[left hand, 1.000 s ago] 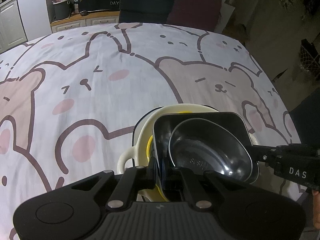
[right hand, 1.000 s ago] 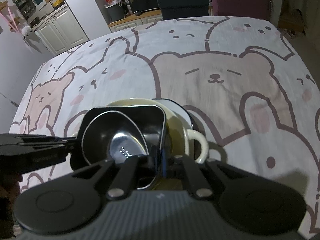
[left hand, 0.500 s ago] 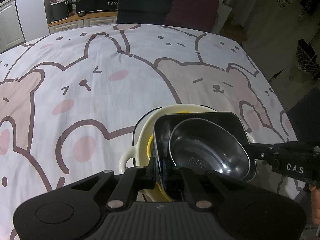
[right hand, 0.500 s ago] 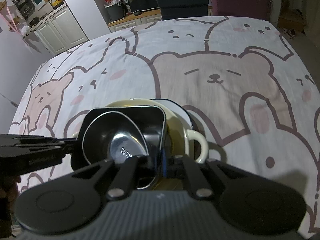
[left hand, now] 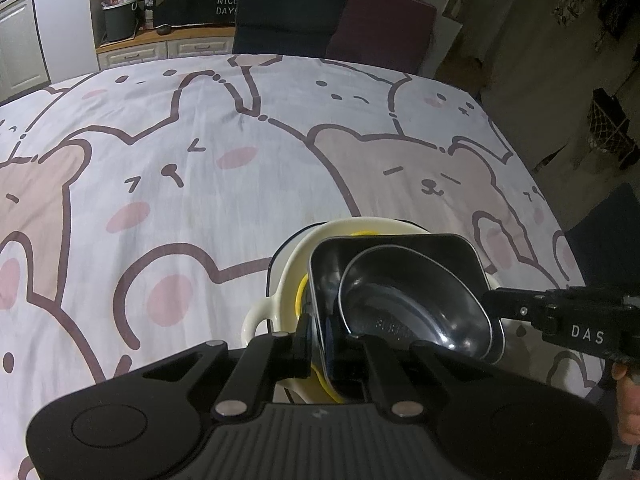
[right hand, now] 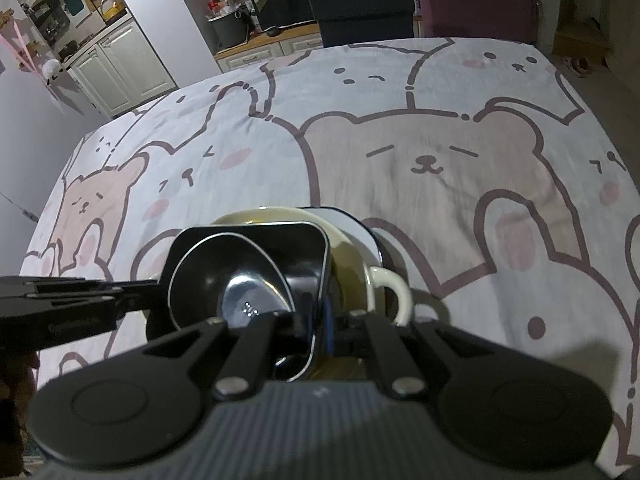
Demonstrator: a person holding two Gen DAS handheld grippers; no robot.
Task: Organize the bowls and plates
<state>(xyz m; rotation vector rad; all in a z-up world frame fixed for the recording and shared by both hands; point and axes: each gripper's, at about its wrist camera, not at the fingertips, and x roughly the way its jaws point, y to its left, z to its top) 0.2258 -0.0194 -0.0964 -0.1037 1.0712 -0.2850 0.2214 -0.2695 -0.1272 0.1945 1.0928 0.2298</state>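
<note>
A black square dish (left hand: 424,248) (right hand: 296,240) holds a round black bowl (left hand: 412,304) (right hand: 224,276) and sits in a cream two-handled bowl (left hand: 288,276) (right hand: 360,264) with a yellow rim inside, on a dark-rimmed white plate (right hand: 352,220). My left gripper (left hand: 320,332) is shut on the square dish's left rim. My right gripper (right hand: 320,312) is shut on its right rim. Each gripper shows in the other's view, the right one (left hand: 560,316) and the left one (right hand: 80,304). The stack rests on the table near its front edge.
The table wears a cloth with bear and rabbit drawings (left hand: 200,160) (right hand: 440,140). Two chairs, one dark (left hand: 292,12) and one maroon (left hand: 384,28), stand at the far side. Kitchen cabinets (right hand: 116,64) lie at the back left.
Both wrist views have barely shifted. The stack and both grips look the same.
</note>
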